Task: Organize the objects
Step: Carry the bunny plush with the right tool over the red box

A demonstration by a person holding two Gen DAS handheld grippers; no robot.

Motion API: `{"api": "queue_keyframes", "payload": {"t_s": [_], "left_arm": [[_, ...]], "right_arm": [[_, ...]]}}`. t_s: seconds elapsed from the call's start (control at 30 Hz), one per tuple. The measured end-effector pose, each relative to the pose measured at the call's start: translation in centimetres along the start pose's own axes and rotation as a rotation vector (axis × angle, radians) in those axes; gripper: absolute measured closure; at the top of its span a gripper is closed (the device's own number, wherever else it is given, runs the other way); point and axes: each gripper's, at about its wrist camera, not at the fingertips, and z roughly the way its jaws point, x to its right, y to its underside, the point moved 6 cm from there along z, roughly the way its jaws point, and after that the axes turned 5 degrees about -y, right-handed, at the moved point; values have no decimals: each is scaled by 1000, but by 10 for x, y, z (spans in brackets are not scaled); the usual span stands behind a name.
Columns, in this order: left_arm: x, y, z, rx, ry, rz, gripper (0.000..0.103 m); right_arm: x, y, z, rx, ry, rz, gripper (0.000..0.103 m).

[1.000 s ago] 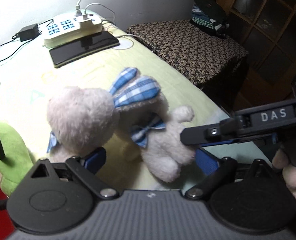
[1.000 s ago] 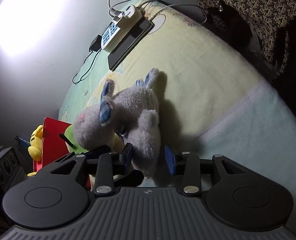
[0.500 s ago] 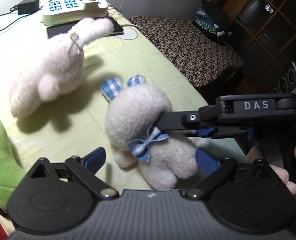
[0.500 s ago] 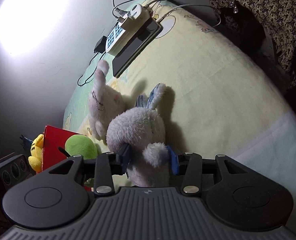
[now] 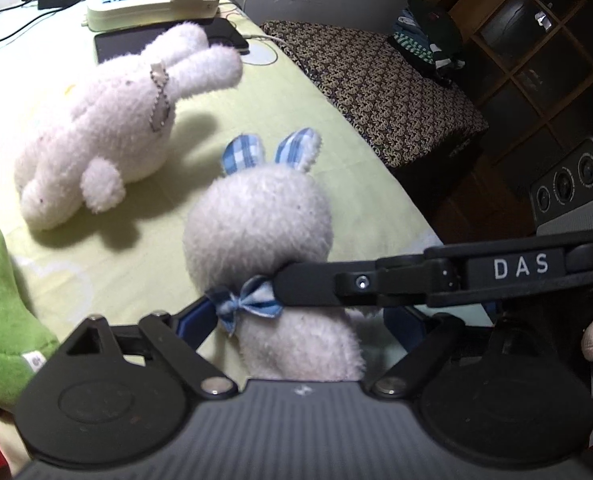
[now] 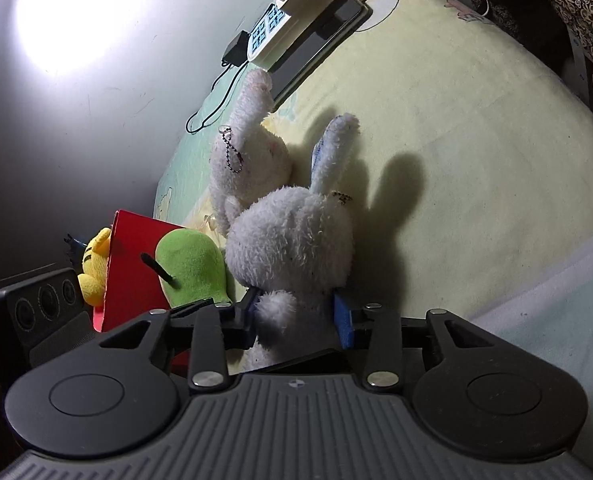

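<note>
bed point(image 5: 336, 152): right gripper point(image 6: 298, 316) fingers clenched on checked-ear rabbit plush point(image 6: 292, 240), steadying it upright; left gripper point(image 5: 296, 320) fingers released around it.

Right gripper point(image 6: 296, 314) clamped on the plush rabbit point(image 6: 292, 240); left gripper point(image 5: 292, 324) spread wide around its body

A white plush rabbit point(image 5: 256, 216) with blue checked ears and bow tie is held upright on the bed. A second white rabbit point(image 5: 108, 132) is laid on its side just beyond, near a green plush point(image 6: 190, 266).
</note>
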Motion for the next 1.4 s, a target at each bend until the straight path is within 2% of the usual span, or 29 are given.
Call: {"api": "queue_keyframes", "payload": {"t_s": [0.37,0.5,0.63,0.93,1.4], "left_arm": [[-2,22,-39,40,-47,2,15],[2,30,-56,76,-77,15,15],[4,37,-72,117,-126,35,15],[-8,52,-115,211,-189,5,15],[-35,57,-189,348,-233,48,14]], "right_arm": [[-31,27,2,-39,-26,-81,62],[-44,35,3,-49,-45,-121,62],[-65,45,6,-62,-44,-222,62],[-105,58,15,-93,-98,-328,62],[-172,72,27,-20,-175,-400,61]]}}
